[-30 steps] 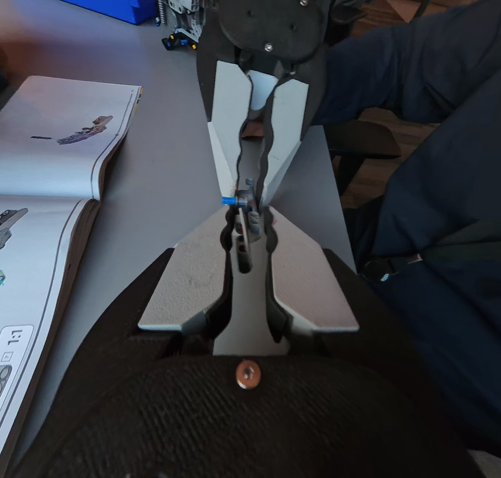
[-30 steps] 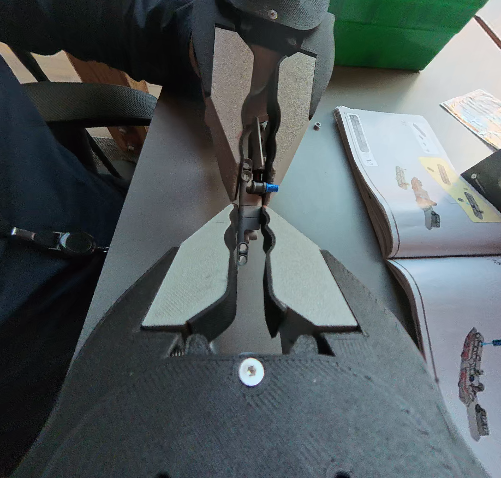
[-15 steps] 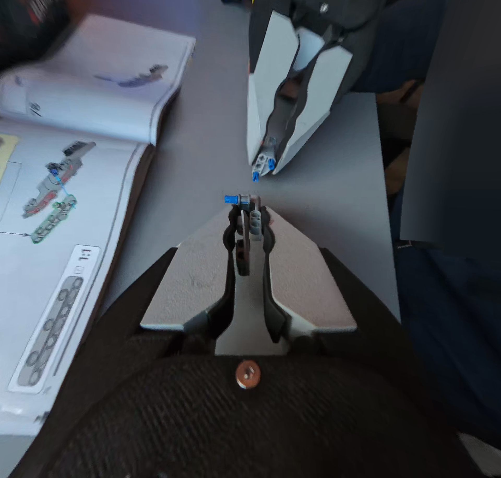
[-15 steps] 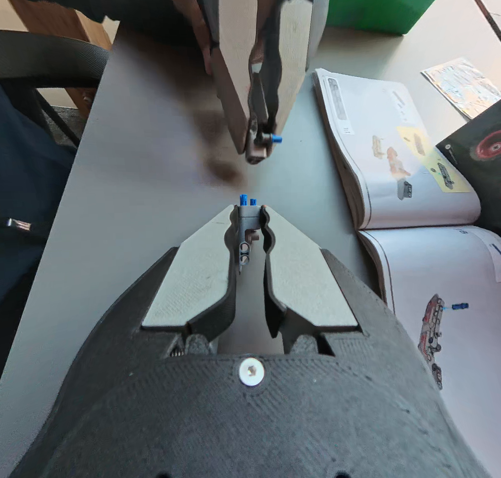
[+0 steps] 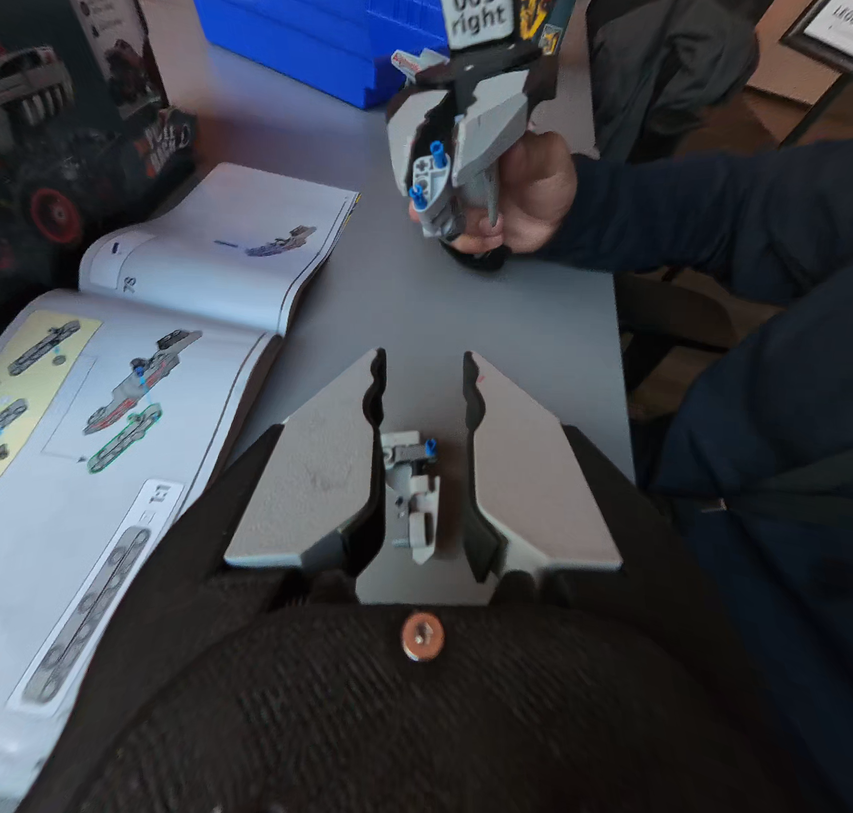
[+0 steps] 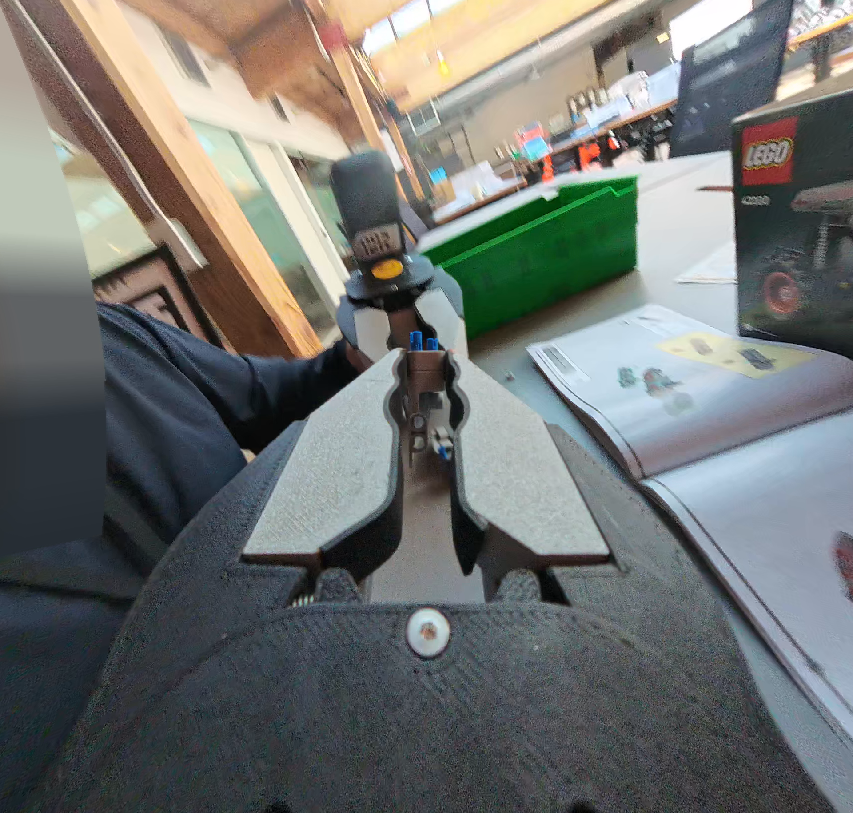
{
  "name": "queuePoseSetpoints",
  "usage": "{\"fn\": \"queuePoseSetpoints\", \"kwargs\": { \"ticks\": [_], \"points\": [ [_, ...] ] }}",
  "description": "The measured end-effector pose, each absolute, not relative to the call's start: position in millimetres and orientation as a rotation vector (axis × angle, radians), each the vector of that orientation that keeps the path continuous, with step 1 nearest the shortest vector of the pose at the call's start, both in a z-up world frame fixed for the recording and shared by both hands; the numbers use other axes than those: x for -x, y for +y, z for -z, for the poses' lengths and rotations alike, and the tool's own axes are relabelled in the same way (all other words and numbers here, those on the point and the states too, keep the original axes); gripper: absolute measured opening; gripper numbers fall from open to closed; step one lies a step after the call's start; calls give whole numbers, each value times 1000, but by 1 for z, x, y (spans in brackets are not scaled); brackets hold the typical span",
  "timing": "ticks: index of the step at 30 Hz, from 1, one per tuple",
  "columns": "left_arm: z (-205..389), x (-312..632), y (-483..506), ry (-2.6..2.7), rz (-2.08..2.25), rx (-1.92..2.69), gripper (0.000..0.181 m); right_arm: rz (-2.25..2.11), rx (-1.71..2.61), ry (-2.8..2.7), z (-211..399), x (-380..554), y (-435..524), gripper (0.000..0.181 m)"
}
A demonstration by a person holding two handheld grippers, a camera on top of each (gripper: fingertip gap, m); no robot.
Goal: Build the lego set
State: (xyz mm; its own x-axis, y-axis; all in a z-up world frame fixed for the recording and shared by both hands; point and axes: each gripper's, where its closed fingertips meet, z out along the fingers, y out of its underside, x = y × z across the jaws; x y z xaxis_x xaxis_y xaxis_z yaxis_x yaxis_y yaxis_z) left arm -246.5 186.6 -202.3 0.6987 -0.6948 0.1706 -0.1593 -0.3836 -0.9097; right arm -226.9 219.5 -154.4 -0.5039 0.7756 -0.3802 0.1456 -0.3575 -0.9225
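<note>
My left gripper (image 5: 422, 357) is open, low over the grey table (image 5: 507, 311). A small grey lego sub-assembly (image 5: 408, 491) with a blue pin sits loose between its fingers, against the left one. My right gripper (image 6: 424, 359) is shut on a grey lego piece (image 6: 424, 368) with two blue pins at its tip. In the left wrist view the right gripper (image 5: 434, 228) is raised at the far side, held by a hand, with the same piece (image 5: 431, 177). The left gripper (image 6: 401, 325) shows beyond the right one's tips.
An open instruction booklet (image 5: 161, 329) lies left of the left gripper; it also shows in the right wrist view (image 6: 692, 375). A blue bin (image 5: 314, 39), a green bin (image 6: 544, 246) and a dark lego box (image 6: 794, 219) stand around. The table's edge (image 5: 618, 375) and a dark sleeve (image 5: 715, 209) are near. The grippers' ends are close to 7 centimeters from one another.
My left gripper has opened and let go of the grey sub-assembly. The two grippers have drawn apart. My right gripper has risen and tilted up, still holding its piece.
</note>
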Motion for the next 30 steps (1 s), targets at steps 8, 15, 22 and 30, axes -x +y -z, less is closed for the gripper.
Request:
{"fn": "queuePoseSetpoints", "kwargs": {
  "ticks": [8,15,22,30],
  "points": [
    [185,214,198,582,961,1833,23,-2018,1195,-1447,155,244,192,12],
    [209,236,185,639,833,1933,16,-1781,1284,-1633,179,242,194,12],
    [234,260,187,777,634,2065,17,-1453,1571,-1979,240,244,209,12],
    [257,260,183,893,593,2134,21,-1521,1723,-2183,259,244,209,13]
  ]
}}
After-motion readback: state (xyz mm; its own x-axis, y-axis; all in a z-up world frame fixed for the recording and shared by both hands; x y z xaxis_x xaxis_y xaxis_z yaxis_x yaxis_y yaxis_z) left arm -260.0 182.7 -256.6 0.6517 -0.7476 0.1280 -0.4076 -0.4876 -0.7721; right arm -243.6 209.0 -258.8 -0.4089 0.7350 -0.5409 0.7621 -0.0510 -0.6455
